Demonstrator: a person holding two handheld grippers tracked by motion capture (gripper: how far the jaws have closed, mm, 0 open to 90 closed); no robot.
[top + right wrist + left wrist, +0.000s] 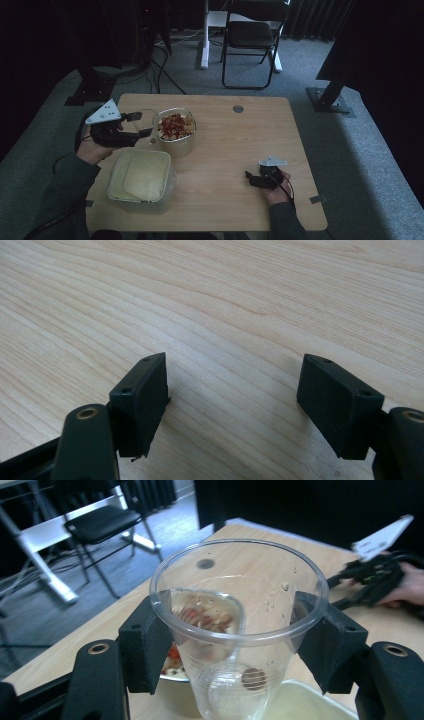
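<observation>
My left gripper [139, 125] is shut on a clear plastic cup [235, 605], its black pads pressing on both sides just under the rim. The cup looks empty apart from some droplets inside. It hangs at the table's left, just beside a clear bowl [174, 128] of red and white chopped food, which shows through the cup's wall as the bowl [172, 661]. My right gripper [251, 179] rests low on the wooden table [235, 145] at the right front. Its jaws stand open with only bare wood between them [232, 390]. The left gripper view also shows the right gripper [372, 575] far off.
A lidded pale plastic container [139, 176] sits at the front left, just below the left gripper. A round grommet [238, 108] marks the table's far edge. A black folding chair [250, 35] and cables stand on the floor beyond.
</observation>
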